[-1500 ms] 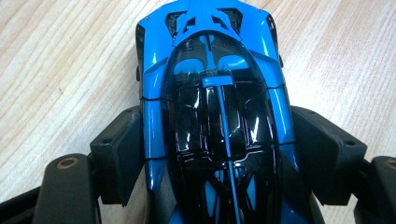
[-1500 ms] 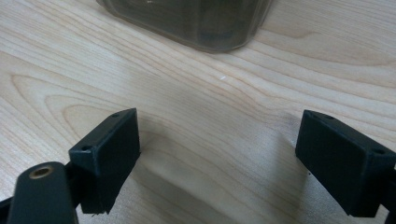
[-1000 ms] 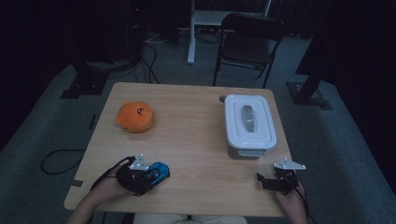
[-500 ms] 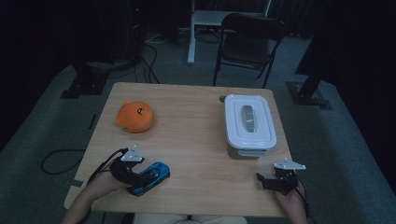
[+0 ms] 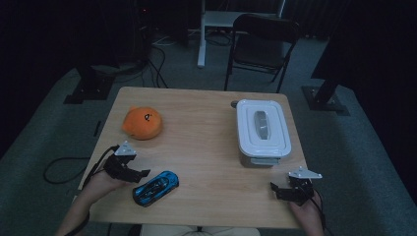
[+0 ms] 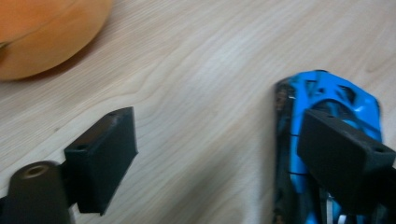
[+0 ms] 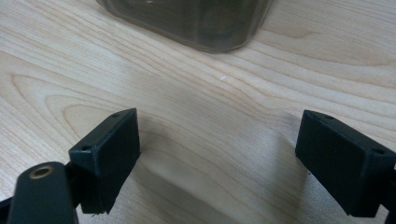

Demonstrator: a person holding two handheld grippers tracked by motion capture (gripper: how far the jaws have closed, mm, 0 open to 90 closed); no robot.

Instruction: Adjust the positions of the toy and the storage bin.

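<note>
We see a glossy blue toy car (image 5: 156, 187) with black trim resting on its wheels. It lies diagonally near the table's front edge, left of centre.
</note>
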